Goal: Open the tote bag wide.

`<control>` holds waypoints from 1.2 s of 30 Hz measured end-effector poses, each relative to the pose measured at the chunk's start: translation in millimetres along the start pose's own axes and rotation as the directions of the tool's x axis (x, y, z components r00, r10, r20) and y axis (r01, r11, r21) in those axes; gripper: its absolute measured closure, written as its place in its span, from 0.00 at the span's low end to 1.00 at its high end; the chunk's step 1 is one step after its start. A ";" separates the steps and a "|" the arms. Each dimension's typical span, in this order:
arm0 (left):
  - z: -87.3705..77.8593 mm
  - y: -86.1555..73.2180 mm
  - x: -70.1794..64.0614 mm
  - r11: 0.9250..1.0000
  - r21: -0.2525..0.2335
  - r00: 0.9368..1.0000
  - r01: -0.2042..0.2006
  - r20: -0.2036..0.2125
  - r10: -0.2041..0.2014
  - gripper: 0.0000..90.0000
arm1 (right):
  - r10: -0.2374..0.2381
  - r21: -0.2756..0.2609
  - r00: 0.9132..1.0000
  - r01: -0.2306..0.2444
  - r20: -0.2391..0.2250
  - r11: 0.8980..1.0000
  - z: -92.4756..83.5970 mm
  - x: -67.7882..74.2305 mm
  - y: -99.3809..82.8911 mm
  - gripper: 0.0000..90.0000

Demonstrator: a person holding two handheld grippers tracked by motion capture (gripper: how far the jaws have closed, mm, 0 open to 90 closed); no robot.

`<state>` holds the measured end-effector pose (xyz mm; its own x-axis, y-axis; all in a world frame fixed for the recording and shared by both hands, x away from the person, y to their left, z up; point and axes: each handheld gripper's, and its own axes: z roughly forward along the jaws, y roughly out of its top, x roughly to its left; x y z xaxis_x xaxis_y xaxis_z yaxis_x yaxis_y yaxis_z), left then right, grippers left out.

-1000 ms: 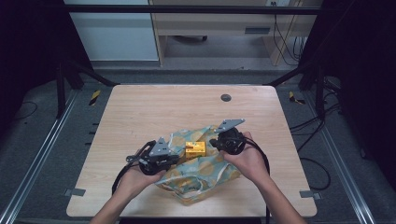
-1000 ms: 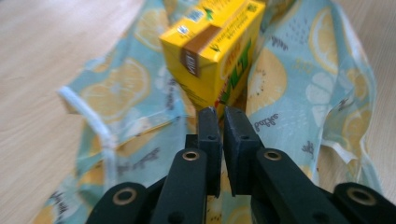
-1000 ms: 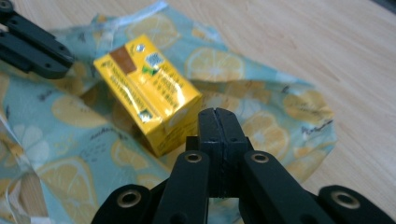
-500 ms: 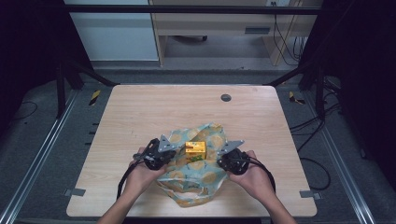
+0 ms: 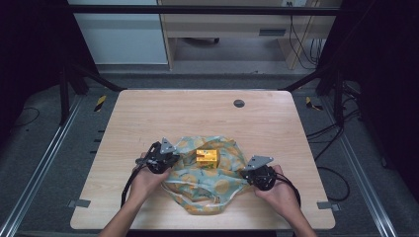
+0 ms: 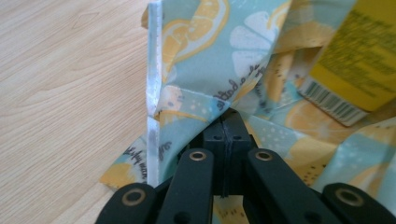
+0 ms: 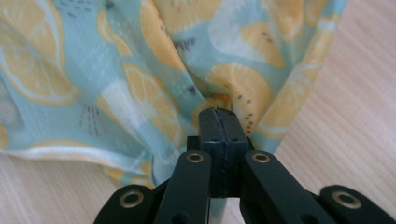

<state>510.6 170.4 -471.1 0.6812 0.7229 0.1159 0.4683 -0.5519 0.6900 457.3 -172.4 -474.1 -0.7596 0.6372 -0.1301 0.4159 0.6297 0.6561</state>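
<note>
Both forearms reach in from the bench's near edge; left black tool (image 5: 160, 157) and right black tool (image 5: 258, 174) are clamped tight, well apart.

On my left gripper feed, the lemon-print cloth (image 6: 201, 70) carries dark script lettering; I can make out what looks like "bottle" near the fold, the rest too creased to read. The yellow box (image 6: 359, 56) shows a barcode and fine print lines, too blurred for me to read.
</note>
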 end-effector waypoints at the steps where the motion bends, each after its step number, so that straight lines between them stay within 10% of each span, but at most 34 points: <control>1: 1.3 -0.9 1.8 1.000 0.005 1.000 0.006 -0.003 -0.006 1.00 | -0.001 0.000 1.000 0.001 -0.001 1.000 1.3 -1.6 -2.4 1.00; 24: 13.2 -14.8 24.3 0.996 0.057 0.997 0.075 0.003 -0.076 1.00 | 0.100 -0.038 0.989 -0.105 -0.112 0.994 10.6 -34.0 -30.1 1.00; 36: 5.0 -19.0 24.5 0.996 0.031 0.997 0.080 -0.002 -0.080 1.00 | 0.110 -0.043 0.989 -0.115 -0.095 0.992 9.1 -35.7 -31.3 1.00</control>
<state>521.2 196.5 -484.9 0.6406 0.7653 0.0620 0.5383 -0.5052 0.6745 475.9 -210.8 -496.8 -0.7532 0.6576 0.0146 0.4787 0.5328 0.6978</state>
